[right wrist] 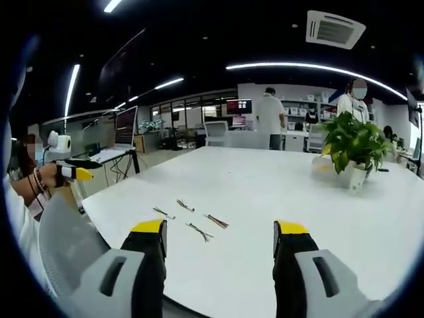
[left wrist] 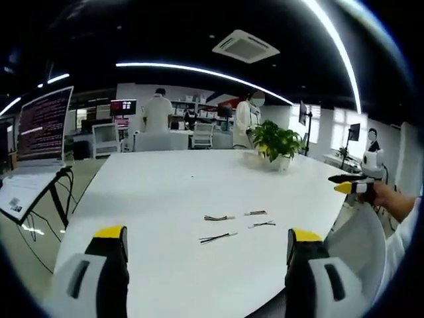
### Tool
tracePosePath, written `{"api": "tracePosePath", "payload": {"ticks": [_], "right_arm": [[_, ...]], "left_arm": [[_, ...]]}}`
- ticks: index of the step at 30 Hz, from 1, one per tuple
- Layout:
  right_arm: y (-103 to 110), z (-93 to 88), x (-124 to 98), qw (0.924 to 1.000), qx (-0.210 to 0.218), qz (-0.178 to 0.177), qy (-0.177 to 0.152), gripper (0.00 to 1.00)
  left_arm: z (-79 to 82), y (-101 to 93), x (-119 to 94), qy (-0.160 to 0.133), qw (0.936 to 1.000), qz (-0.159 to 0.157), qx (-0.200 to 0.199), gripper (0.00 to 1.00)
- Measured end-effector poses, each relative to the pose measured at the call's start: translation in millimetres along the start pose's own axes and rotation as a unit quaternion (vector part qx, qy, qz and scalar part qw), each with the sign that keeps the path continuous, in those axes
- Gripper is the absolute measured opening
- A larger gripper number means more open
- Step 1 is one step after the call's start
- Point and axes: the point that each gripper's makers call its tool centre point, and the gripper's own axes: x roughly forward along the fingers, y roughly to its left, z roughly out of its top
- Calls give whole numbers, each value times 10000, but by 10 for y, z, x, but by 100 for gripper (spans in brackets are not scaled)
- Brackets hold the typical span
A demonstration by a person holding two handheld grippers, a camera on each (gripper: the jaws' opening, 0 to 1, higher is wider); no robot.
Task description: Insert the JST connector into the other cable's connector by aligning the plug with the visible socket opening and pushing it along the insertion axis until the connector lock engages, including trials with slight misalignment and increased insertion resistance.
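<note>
Four short cable pieces lie loose on the white worktop (left wrist: 165,199), grouped near its middle and apart from one another. In the left gripper view, a dark cable (left wrist: 218,217) lies flat beside a reddish-brown cable (left wrist: 256,213); nearer the camera lie a longer dark cable (left wrist: 218,238) and a small thin cable (left wrist: 262,224). In the right gripper view the same four appear as thin slanted strands: (right wrist: 163,213), (right wrist: 185,206), (right wrist: 216,221) and (right wrist: 199,232). Their connector ends are too small to make out.
</note>
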Motion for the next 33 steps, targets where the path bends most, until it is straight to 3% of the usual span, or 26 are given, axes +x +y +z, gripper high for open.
{"api": "tracePosePath", "payload": {"ticks": [33], "right_arm": [[-46,-108,81,9998,56,-27,185,62]], "left_arm": [[-62,-42,142,185,9998,-122,2,98]]}}
